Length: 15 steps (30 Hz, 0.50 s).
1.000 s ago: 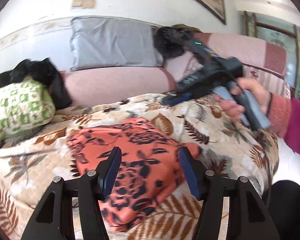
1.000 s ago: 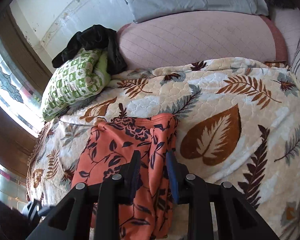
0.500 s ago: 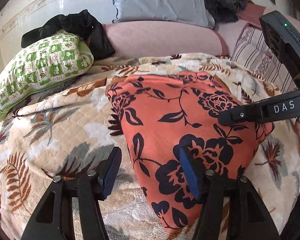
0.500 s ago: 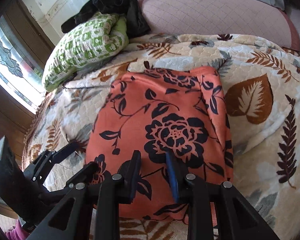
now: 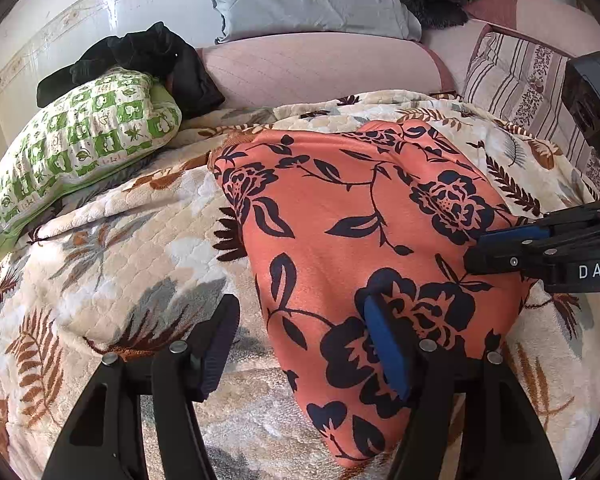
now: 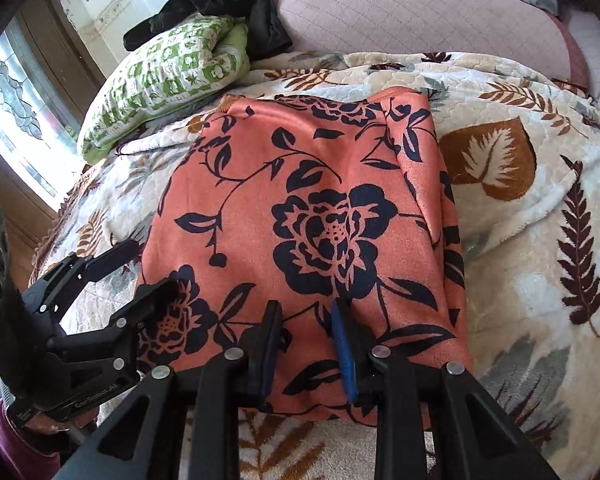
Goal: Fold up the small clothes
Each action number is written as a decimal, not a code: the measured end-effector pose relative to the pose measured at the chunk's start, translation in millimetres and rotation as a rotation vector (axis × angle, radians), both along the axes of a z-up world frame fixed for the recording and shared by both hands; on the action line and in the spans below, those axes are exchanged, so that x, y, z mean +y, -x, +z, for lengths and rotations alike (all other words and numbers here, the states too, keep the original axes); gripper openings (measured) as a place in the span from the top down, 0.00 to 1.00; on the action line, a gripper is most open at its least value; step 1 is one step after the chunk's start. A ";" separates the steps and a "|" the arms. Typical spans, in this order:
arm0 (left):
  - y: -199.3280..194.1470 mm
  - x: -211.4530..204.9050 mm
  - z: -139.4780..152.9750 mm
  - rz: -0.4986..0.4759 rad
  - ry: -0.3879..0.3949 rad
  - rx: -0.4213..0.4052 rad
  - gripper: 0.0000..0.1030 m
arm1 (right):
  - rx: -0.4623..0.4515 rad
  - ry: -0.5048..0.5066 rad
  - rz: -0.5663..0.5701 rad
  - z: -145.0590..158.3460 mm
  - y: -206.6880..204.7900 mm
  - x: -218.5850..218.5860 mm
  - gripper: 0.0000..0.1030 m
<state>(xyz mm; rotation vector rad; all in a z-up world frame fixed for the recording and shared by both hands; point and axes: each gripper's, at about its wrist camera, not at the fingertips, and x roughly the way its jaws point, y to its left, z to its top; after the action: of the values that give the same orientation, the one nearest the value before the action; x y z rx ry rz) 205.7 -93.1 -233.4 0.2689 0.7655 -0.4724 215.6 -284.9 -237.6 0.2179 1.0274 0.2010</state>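
The orange floral garment lies flat on the leaf-patterned blanket, in the middle of the bed, with a green patterned pillow far to its left. The left gripper is wide open at the near left corner of the cloth, one finger over the cloth and one over the blanket, holding nothing. The right gripper is partly open over the near edge, with nothing pinched between its fingers.

orange floral garment: bunched → spread flat | left hand-held gripper: lowered, right finger on cloth | right hand-held gripper: near hem
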 end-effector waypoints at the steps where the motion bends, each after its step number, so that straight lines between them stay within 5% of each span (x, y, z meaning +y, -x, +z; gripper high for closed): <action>1: -0.4 0.1 0.0 0.002 0.001 -0.001 0.35 | 0.007 -0.001 0.007 1.4 -0.6 -0.7 0.71; 5: -1.1 -1.1 0.4 0.007 -0.007 -0.009 0.35 | 0.055 -0.002 0.016 19.1 -17.9 -5.2 0.72; 10: -2.0 -2.2 0.2 0.007 -0.004 -0.007 0.35 | 0.008 0.038 -0.041 41.1 -66.5 -18.6 0.72; 15: -1.8 -2.5 -0.4 0.002 -0.001 -0.010 0.35 | 0.148 0.022 -0.122 3.8 -137.4 -37.5 0.72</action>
<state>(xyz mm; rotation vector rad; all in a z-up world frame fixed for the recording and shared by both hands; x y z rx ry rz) 207.5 -95.6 -233.8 0.2712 0.7564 -0.4690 353.0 -322.3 -233.8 0.2780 1.1584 0.0636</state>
